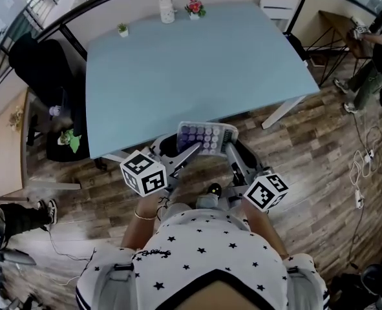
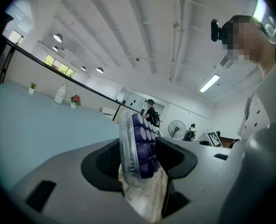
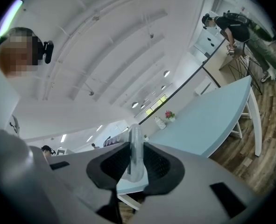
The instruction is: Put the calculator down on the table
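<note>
A calculator [image 1: 207,137] with purple round keys in a clear case hangs just off the near edge of the light blue table [image 1: 197,70], over the wooden floor. My left gripper [image 1: 192,149] is shut on its left end and my right gripper [image 1: 229,148] on its right end. In the left gripper view the calculator [image 2: 138,149] stands on edge between the dark pads, keys facing right. In the right gripper view only its clear rim [image 3: 135,154] shows, pinched between the pads.
At the table's far edge stand a white jar [image 1: 167,9], a pink flower pot [image 1: 194,8] and a small plant [image 1: 123,30]. A black chair [image 1: 42,76] is at the left. A person [image 1: 371,50] stands at the far right; white cables [image 1: 362,166] lie on the floor.
</note>
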`<action>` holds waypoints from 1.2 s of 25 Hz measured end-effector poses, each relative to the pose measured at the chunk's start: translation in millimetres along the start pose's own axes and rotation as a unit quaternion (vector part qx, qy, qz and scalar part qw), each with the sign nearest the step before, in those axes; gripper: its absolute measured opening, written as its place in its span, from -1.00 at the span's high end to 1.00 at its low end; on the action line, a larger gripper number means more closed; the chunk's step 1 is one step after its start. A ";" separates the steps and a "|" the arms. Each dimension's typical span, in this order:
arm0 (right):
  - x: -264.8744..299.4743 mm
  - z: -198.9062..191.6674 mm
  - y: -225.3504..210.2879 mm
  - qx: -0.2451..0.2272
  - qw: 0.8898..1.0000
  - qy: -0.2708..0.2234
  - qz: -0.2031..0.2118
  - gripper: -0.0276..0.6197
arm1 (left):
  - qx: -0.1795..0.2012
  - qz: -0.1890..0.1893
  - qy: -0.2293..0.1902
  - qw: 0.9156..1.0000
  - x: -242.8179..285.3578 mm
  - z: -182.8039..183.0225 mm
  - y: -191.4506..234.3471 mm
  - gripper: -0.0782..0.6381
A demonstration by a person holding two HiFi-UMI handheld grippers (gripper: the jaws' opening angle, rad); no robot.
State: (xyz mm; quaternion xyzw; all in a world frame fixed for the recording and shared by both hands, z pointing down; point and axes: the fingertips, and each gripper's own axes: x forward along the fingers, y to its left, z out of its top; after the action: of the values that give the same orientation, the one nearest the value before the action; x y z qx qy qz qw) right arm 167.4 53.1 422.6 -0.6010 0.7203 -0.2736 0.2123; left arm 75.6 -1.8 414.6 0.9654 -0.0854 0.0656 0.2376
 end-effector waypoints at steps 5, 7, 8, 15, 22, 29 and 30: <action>4.9 2.3 -4.6 0.003 1.000 0.012 0.019 0.66 | 0.000 0.025 -0.008 1.000 1.3 -0.4 0.1 0.12; 8.8 -0.4 -3.2 0.007 0.999 0.018 0.026 0.66 | -0.002 0.034 -0.009 0.999 -2.2 -0.4 2.9 0.12; 10.9 -1.7 -3.0 0.008 0.999 0.022 0.029 0.66 | -0.002 0.039 -0.009 0.999 -3.6 -0.1 4.5 0.12; 24.7 -5.3 -3.5 0.009 0.998 0.045 0.049 0.66 | -0.011 0.070 -0.023 0.997 -9.5 0.0 13.8 0.12; 51.5 -6.3 -6.6 0.010 0.997 0.058 0.057 0.66 | -0.020 0.084 -0.027 0.996 -8.9 6.6 37.6 0.12; 86.1 9.6 -17.5 0.001 0.997 0.060 0.052 0.66 | -0.017 0.080 -0.033 0.996 7.1 29.0 66.5 0.12; 88.2 10.0 -18.9 0.000 0.997 0.061 0.050 0.66 | -0.017 0.079 -0.033 0.996 8.6 29.4 68.9 0.12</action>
State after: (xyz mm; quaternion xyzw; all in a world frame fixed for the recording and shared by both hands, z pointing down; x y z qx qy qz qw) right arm 171.4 -37.4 429.3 -0.5466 0.7610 -0.2985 0.1816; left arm 73.0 -76.9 421.0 0.9530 -0.1704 0.0513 0.2451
